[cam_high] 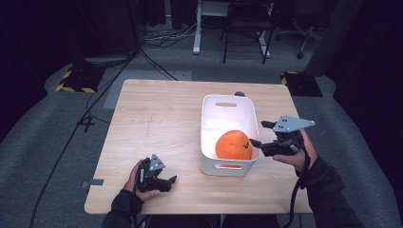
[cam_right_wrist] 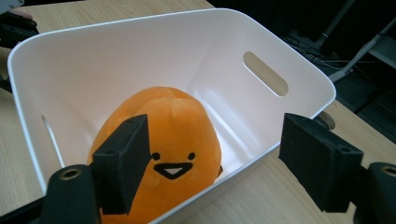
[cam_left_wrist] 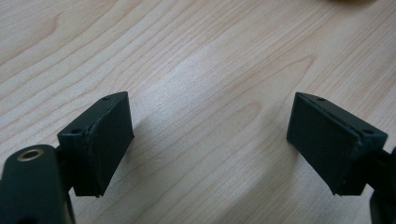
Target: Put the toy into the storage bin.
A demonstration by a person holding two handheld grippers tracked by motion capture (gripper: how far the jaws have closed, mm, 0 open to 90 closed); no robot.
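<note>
Sitting in the white bin [cam_high: 207, 124] right of centre in the high view, an orange plush toy [cam_high: 233, 145] with a small smiling face fills the bin's near end. We judge the placing done, with only pulling away left. Our right gripper [cam_high: 260, 133] hovers at the bin's right rim, jaws spread around nothing. Lower left, our left gripper [cam_high: 172, 183] rests on the wooden table [cam_high: 157, 114] (jaws also spread, empty).
</note>
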